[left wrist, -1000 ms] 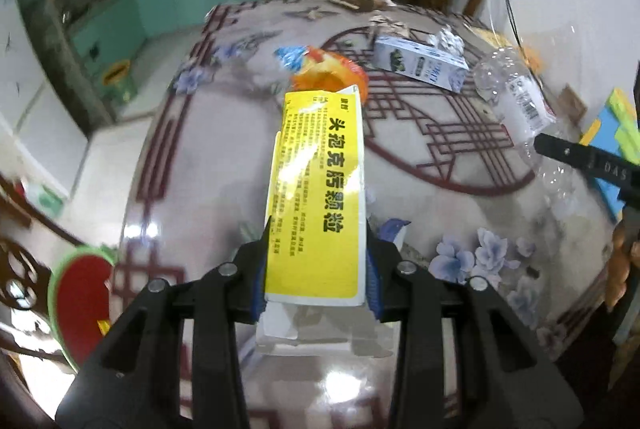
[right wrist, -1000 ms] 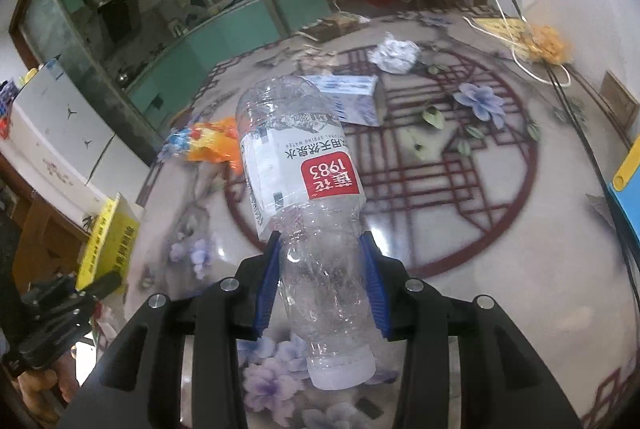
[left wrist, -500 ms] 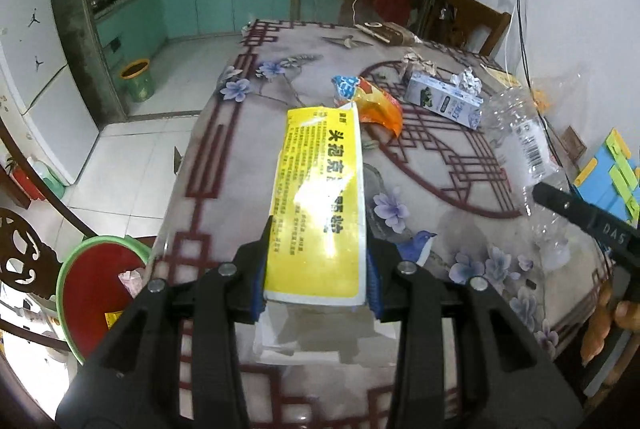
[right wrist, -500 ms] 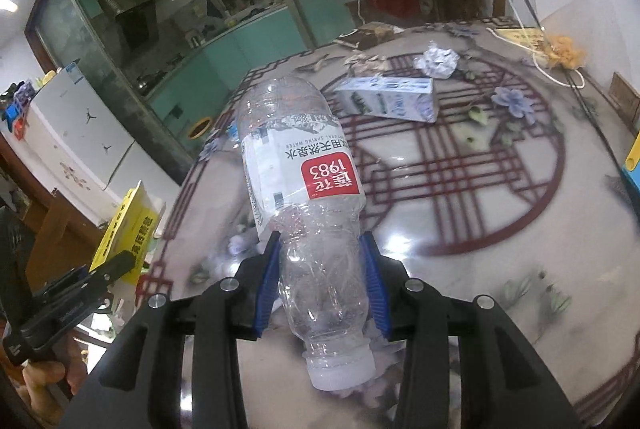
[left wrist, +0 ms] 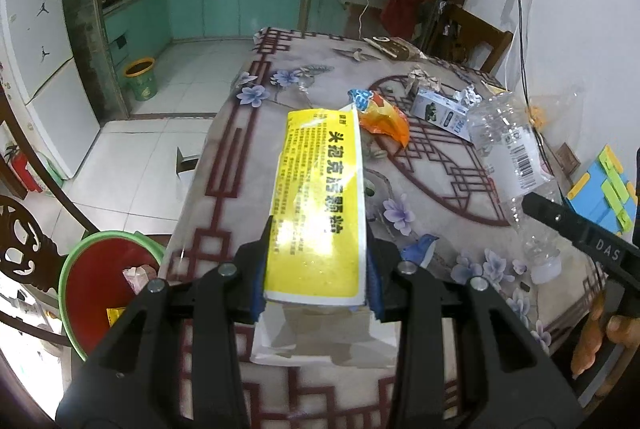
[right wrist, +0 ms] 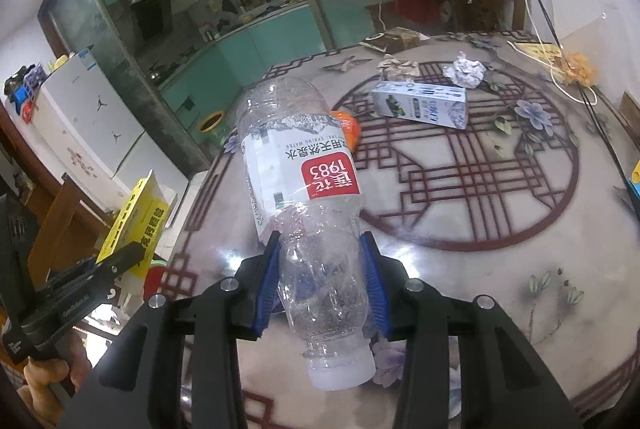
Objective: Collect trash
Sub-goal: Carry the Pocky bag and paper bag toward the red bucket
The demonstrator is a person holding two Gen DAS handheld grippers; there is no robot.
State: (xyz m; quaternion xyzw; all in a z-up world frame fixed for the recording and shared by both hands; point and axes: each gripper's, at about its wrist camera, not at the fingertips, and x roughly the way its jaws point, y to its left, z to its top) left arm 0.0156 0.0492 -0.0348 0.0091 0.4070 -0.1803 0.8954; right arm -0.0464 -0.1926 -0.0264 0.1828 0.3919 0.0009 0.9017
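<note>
1. A large bench (right wrist: 500, 269) covered with a glossy cloth of red lattice and blue flowers fills most of both wrist views, with a tiled floor and a teal kitchen beyond it.
2. A round bin (left wrist: 76, 293), green-rimmed and red inside, stands on the floor beside the bench's near left corner. A few scraps already lie in it, so some collecting looks done.
3. The left claw (left wrist: 316, 269) is clenched on a yellow medicine box (left wrist: 320, 197) printed with black characters, gripped by its long edges near the bottom end. The box is lifted clear of the bench, up and to the right of the bin.
4. The right claw (right wrist: 320, 285) is clenched on a clear plastic bottle (right wrist: 304, 197), empty and crumpled, with a red and white label. It grips the part near the neck, with the cap end towards the camera. The bottle is off the bench.
5. Trash left on the bench, well apart from both claws: a blue and white carton (right wrist: 420, 105) lying flat, an orange snack wrapper (left wrist: 380, 117), a ball of foil (right wrist: 466, 71) and a crumpled brown paper (right wrist: 396, 67).
6. Judging by this, the task is partly done: two pieces are in hand and not yet dropped in the bin, and at least four more wait on the bench.
</note>
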